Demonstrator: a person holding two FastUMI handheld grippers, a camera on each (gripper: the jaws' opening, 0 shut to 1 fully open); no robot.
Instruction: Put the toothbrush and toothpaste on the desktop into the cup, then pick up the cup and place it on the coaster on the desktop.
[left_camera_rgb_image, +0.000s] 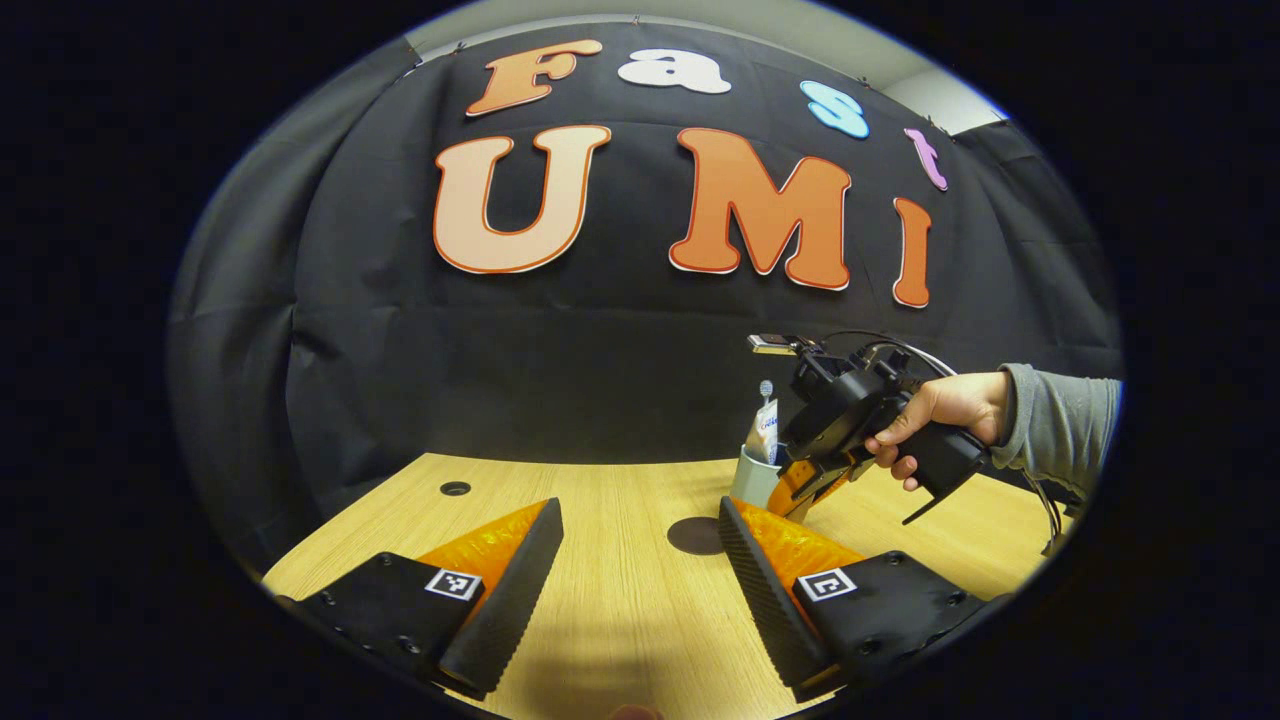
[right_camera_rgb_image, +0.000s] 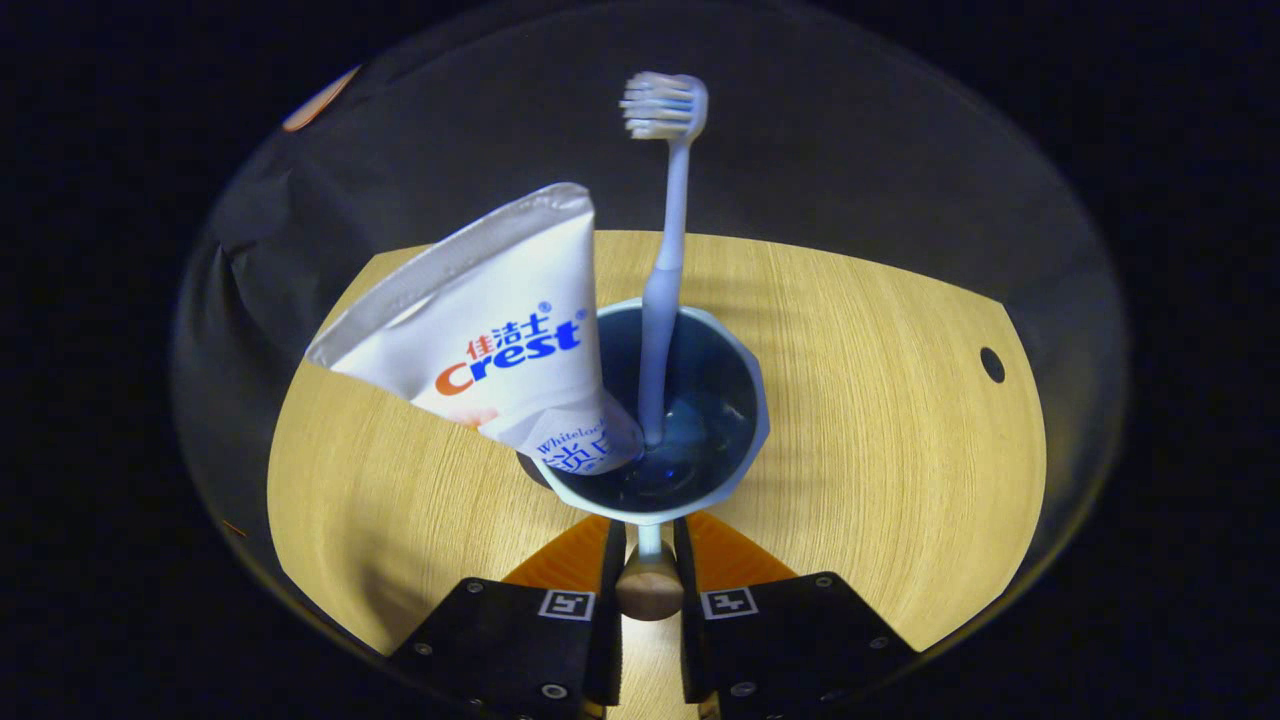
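Note:
The pale blue cup (right_camera_rgb_image: 745, 440) holds a white toothpaste tube (right_camera_rgb_image: 500, 330) leaning left and a light toothbrush (right_camera_rgb_image: 665, 250) standing head up. My right gripper (right_camera_rgb_image: 648, 535) is shut on the cup's handle, which ends in a wooden knob between the fingers. In the left gripper view the cup (left_camera_rgb_image: 752, 480) stands at the table's far right, with the right gripper (left_camera_rgb_image: 805, 488) on it, held by a hand in a grey sleeve. A dark round coaster (left_camera_rgb_image: 694, 535) lies just left of and nearer than the cup. My left gripper (left_camera_rgb_image: 638, 512) hovers open over the table, holding nothing.
The wooden table (left_camera_rgb_image: 620, 610) has a small round cable hole (left_camera_rgb_image: 455, 488) at its far left, seen too as the hole (right_camera_rgb_image: 992, 364) in the right gripper view. Black cloth walls close the back. A cable (left_camera_rgb_image: 1048, 505) trails from the right gripper.

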